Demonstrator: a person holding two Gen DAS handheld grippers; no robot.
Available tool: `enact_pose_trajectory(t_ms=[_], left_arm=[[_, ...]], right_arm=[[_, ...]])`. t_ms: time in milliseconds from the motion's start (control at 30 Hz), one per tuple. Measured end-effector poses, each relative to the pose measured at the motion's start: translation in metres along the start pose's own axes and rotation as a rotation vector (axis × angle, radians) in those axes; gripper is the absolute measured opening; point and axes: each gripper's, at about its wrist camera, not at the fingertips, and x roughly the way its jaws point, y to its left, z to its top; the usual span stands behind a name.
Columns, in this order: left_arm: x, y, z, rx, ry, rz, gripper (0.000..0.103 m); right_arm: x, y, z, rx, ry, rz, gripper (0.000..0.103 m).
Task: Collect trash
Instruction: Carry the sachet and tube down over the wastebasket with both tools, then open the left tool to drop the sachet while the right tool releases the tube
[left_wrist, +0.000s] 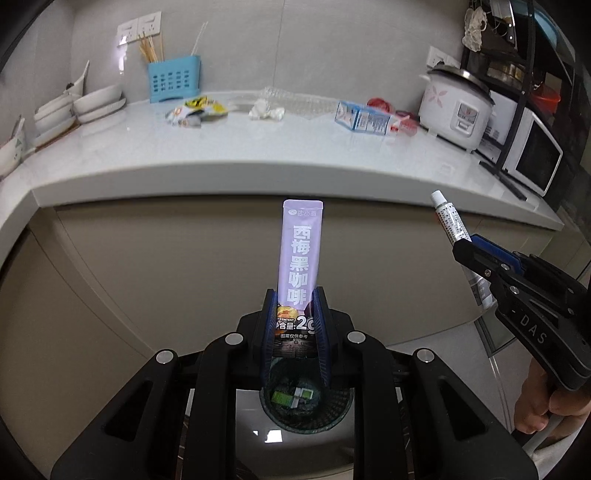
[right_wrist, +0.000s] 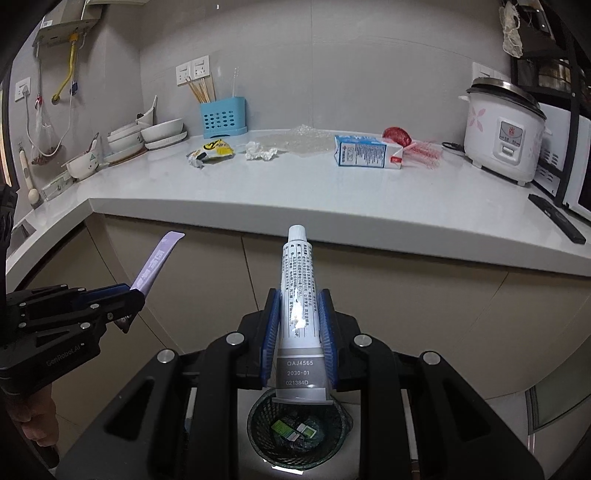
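Observation:
My left gripper (left_wrist: 295, 295) is shut on a purple coffee sachet (left_wrist: 300, 254), held upright above a dark mesh trash bin (left_wrist: 341, 410) on the floor. My right gripper (right_wrist: 298, 299) is shut on a white ointment tube (right_wrist: 297, 291), cap up, above the same bin (right_wrist: 258, 421), which holds some small green and white packets. The right gripper also shows in the left wrist view (left_wrist: 461, 247), and the left gripper in the right wrist view (right_wrist: 136, 291). On the white counter (right_wrist: 295, 192) lie a yellow wrapper (right_wrist: 216, 149), a crumpled tissue (right_wrist: 260, 151), clear plastic wrap (right_wrist: 299, 142), a blue-white carton (right_wrist: 365, 152) and red plastic (right_wrist: 399, 136).
A rice cooker (right_wrist: 502, 136) stands at the counter's right, with a microwave (left_wrist: 532, 155) and black rack beside it. A blue utensil holder (right_wrist: 221, 116) and stacked white bowls (right_wrist: 147, 134) stand at the back left. Beige cabinet fronts (right_wrist: 406, 295) lie below the counter edge.

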Motion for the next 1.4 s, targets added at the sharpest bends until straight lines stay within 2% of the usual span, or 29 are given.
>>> enact_pose_trajectory(t_ms=[167, 300, 467, 700, 1033, 1267, 1400], left_arm=[[0.022, 0.004, -0.034, 0.014, 0.034, 0.022, 0.019], [0.047, 0.009, -0.056, 0.006, 0.061, 0.003, 0.019], [0.091, 0.016, -0.082, -0.029, 0.122, -0.035, 0.019], [0.150, 0.026, -0.109, -0.062, 0.187, -0.031, 0.019], [0.248, 0.019, -0.159, -0.070, 0.335, -0.047, 0.019], [0.306, 0.014, -0.194, -0.073, 0.427, -0.058, 0.019], [0.334, 0.016, -0.216, -0.043, 0.476, -0.062, 0.019]], right_arm=[[0.020, 0.003, -0.040, 0.019, 0.044, -0.008, 0.021], [0.045, 0.002, -0.072, 0.046, 0.102, -0.013, 0.021], [0.080, 0.000, -0.108, 0.062, 0.165, -0.033, 0.021], [0.137, -0.008, -0.157, 0.089, 0.277, -0.047, 0.021], [0.211, -0.019, -0.213, 0.130, 0.427, -0.068, 0.021], [0.270, -0.010, -0.241, 0.122, 0.537, -0.064, 0.021], [0.304, -0.020, -0.269, 0.126, 0.625, -0.078, 0.021]])
